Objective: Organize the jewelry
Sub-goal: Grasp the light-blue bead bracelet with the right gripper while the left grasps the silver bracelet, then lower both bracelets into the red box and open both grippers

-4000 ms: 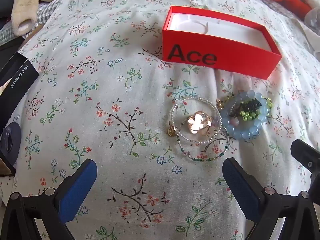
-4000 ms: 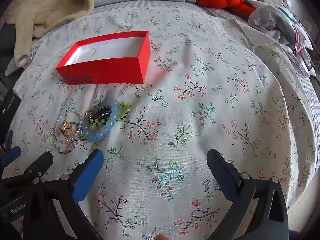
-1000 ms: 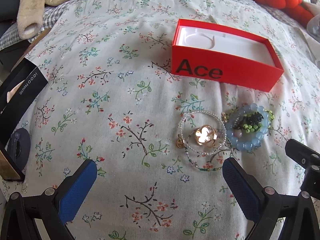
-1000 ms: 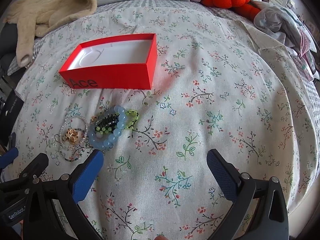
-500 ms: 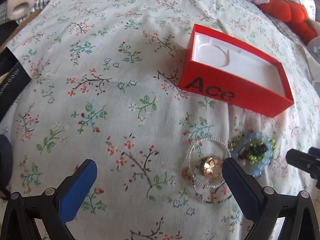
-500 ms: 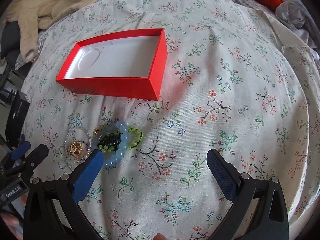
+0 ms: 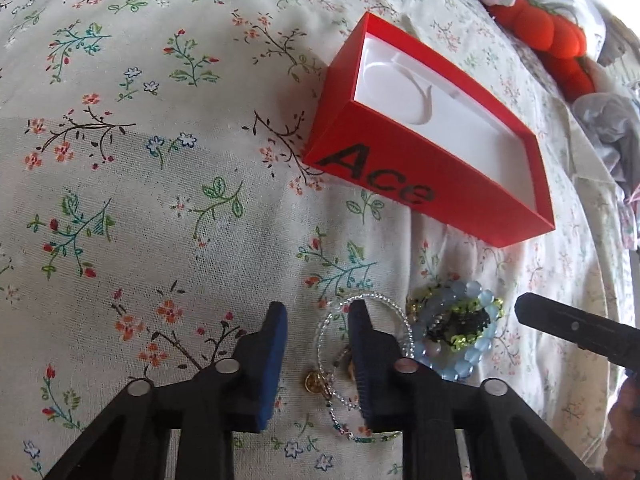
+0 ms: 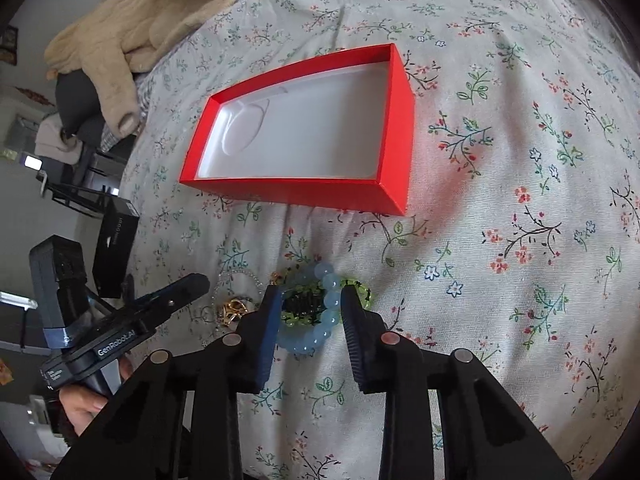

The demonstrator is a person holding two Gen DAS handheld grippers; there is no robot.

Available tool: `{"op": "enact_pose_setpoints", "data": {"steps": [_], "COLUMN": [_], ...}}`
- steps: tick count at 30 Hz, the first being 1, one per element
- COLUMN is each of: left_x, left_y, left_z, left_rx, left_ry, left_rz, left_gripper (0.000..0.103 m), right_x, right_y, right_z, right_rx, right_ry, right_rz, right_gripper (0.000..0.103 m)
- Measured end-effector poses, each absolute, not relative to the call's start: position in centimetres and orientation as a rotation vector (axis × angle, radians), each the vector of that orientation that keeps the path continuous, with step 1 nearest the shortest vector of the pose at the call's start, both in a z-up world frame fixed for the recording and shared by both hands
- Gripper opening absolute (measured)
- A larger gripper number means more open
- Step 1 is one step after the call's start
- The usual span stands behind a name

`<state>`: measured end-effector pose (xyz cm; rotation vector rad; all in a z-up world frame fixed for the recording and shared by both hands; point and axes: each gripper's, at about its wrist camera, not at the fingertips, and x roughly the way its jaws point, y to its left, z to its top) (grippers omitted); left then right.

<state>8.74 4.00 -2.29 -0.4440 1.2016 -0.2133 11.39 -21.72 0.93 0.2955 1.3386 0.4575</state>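
Note:
An open red "Ace" box (image 7: pixel 404 184) with a white empty inside lies on the floral bedspread; it also shows in the right wrist view (image 8: pixel 296 194). Below it lies a pile of jewelry: a clear bead bracelet (image 7: pixel 332 322) with a gold charm (image 7: pixel 314 381), and a blue bead bracelet (image 7: pixel 478 354) over green and black beads. My left gripper (image 7: pixel 318 312) is open, narrowed, its right finger inside the clear bracelet. My right gripper (image 8: pixel 306 294) is open, narrowed, its fingers on either side of the blue bracelet (image 8: pixel 326 312).
A beige knitted garment (image 8: pixel 132 16) lies at the bed's far left. A red plush (image 7: pixel 548 36) sits beyond the box. A black box (image 8: pixel 116 248) stands off the bed's left edge. Crumpled clothes (image 7: pixel 612 136) lie at the right.
Both grippers have come down close over the jewelry pile and their jaws have narrowed from wide open. The box and jewelry lie where they were.

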Motion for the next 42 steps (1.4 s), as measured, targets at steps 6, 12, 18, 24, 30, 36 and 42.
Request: {"op": "enact_pose_setpoints", "data": {"steps": [6,12,18,24,30,36,42], "left_x": [9.0,9.2,8.7,7.0,6.1,6.5,9.0], "left_y": [2.8,2.3,2.4,3.4,3.6,2.8,1.7], "left_z": [-3.2,-3.8,-3.6,-1.5,1.5,4.5,7.3], "left_rx": [-0.408,-0.358,-0.365,-0.374,-0.372,-0.311,-0.281], "left_ry": [1.226,1.225,1.210,1.168,1.121,1.078,1.015], "left_rz": [-0.215,-0.184,-0.165,-0.165,-0.182,-0.190,-0.196], "left_gripper": [0.013,0.004,0.000,0.000,0.000,0.000,0.000], "right_x": [11.9,12.2,11.8,10.8,9.8,9.6,10.5], "right_y": [-21.1,-21.0,-20.6,-20.5,-20.4,-20.7,-21.2], "right_z": [-0.1,-1.5,-1.3,0.4,3.1,5.7,8.4], "right_rx": [0.272,0.282,0.278,0.274,0.289,0.305,0.315], "right_ry": [1.370,1.408,1.391,1.339,1.277,1.211,1.137], "right_rz": [0.422,0.402,0.407,0.427,0.491,0.505,0.494], "right_gripper": [0.022,0.021,0.012,0.012,0.012,0.012,0.012]}}
